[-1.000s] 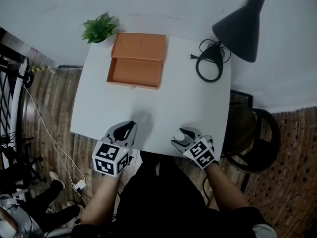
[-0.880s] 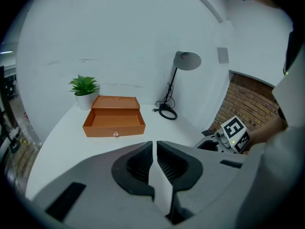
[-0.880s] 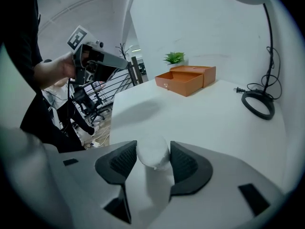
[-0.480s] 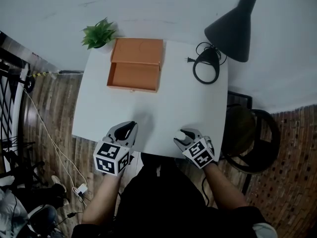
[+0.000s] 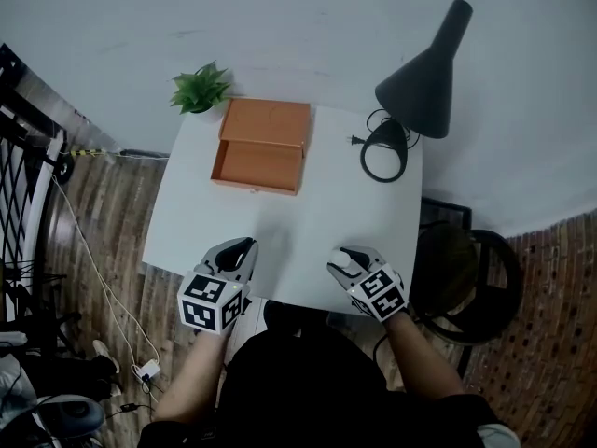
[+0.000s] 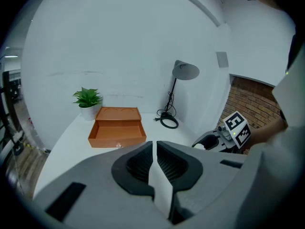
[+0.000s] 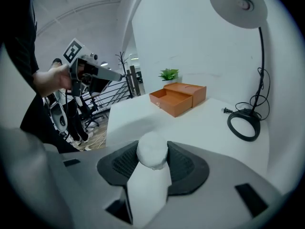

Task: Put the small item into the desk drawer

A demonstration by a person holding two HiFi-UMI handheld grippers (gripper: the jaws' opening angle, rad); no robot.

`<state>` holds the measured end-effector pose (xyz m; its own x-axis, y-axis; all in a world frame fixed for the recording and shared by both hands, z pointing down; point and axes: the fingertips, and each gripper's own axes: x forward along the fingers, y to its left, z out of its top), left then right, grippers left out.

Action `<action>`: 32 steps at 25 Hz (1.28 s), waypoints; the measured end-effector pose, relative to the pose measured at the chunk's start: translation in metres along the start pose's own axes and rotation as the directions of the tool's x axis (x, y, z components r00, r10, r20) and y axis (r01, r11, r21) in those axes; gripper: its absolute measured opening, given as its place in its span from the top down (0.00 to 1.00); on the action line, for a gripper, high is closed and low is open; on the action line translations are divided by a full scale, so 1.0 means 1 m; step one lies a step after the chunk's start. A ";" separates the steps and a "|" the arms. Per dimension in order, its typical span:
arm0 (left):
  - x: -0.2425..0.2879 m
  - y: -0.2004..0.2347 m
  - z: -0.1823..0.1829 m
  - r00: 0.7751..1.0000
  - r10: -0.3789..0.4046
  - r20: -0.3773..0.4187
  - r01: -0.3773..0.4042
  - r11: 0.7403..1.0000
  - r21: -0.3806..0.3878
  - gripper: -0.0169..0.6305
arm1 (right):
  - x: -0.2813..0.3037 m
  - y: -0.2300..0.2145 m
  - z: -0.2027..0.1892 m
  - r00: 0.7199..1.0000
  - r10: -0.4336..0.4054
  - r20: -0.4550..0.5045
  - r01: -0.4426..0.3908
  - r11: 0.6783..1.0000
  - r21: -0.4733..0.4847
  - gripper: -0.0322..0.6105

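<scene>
The orange desk box stands at the table's far side, its drawer pulled open and empty. My right gripper hovers over the table's near edge; its jaws have just been closing and now pinch a small white round item between the pads. The left gripper is beside it, also above the near edge, with its jaws together and nothing in them. In the left gripper view the open drawer lies ahead and the right gripper shows at the right.
A small potted plant stands left of the box. A black desk lamp with a coiled cord occupies the far right corner. A dark chair stands right of the white table. Cables run across the floor at the left.
The right jaws closed on the white item, which lay between open jaws before. Both grippers lifted a little above the table's near edge.
</scene>
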<state>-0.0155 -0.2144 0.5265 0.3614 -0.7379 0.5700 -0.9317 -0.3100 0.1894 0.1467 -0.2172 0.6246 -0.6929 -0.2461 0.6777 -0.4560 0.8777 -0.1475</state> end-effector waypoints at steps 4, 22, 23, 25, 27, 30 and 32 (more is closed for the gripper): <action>-0.006 -0.005 0.004 0.999 0.029 0.021 -0.029 1.000 -0.003 0.92 | -0.015 -0.006 0.018 0.999 -0.008 0.043 0.009 0.999 -0.032 0.67; -0.025 0.037 0.042 0.985 0.072 0.157 -0.074 0.997 0.005 0.92 | -0.045 -0.017 0.089 0.989 -0.044 0.142 0.050 0.998 -0.036 0.67; -0.025 0.045 0.043 0.985 0.066 0.159 -0.068 0.998 0.009 0.92 | -0.041 -0.016 0.094 0.989 -0.052 0.141 0.056 0.998 -0.025 0.67; -0.026 0.063 0.046 0.986 0.053 0.161 -0.056 0.998 0.018 0.92 | -0.032 -0.011 0.108 0.987 -0.063 0.146 0.065 0.998 -0.006 0.67; -0.029 0.084 0.048 0.987 0.038 0.158 -0.044 0.998 0.033 0.92 | -0.019 -0.004 0.125 0.985 -0.071 0.155 0.070 0.997 0.015 0.67; -0.032 0.117 0.053 0.987 0.009 0.158 -0.017 0.999 0.047 0.92 | 0.003 0.010 0.151 0.982 -0.090 0.166 0.085 0.996 0.033 0.67; -0.034 0.138 0.056 0.987 -0.012 0.162 0.003 0.998 0.055 0.92 | 0.017 0.019 0.169 0.979 -0.106 0.171 0.102 0.994 0.036 0.67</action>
<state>-0.1547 -0.2657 0.4882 0.3737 -0.8215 0.4306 -0.9271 -0.3446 0.1472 0.0318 -0.2744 0.5117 -0.7259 -0.4049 0.5560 -0.5438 0.8328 -0.1035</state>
